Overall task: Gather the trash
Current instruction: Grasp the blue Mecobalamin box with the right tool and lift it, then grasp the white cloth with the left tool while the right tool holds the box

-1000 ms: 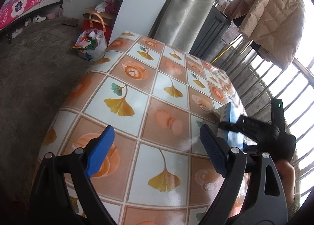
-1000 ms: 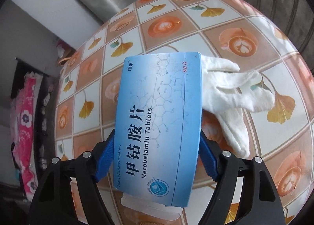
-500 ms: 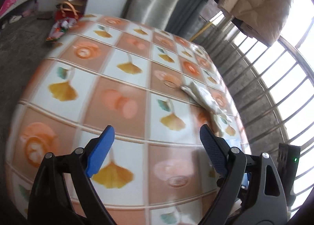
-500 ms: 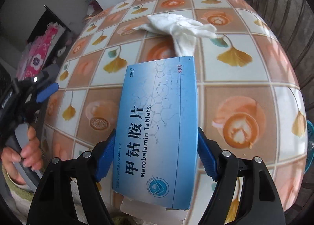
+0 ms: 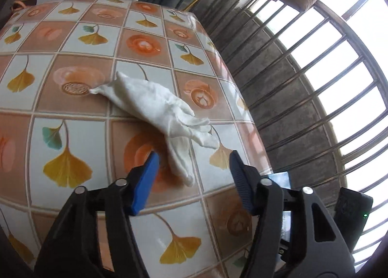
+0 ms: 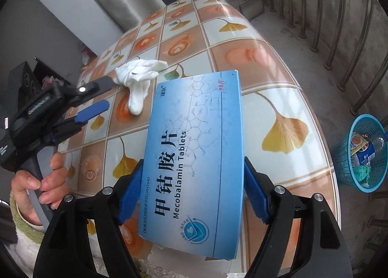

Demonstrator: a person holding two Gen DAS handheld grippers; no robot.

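Basket (image 6: pixel 349 156) with wrappers beside table (image 6: pixel 278 79); box (image 6: pixel 194 161) between right fingers (image 6: pixel 254 195).

Blue box (image 6: pixel 194 164) — "甲钴胺片 Mecobalamin Tablets", "90片"

The table (image 5: pixel 72 205), covered with a cloth of ginkgo leaves and coffee cups, carries one white crumpled glove (image 5: pixel 160 106) lying just ahead of the left gripper (image 5: pixel 192 164), its lowest finger between the open jaws.
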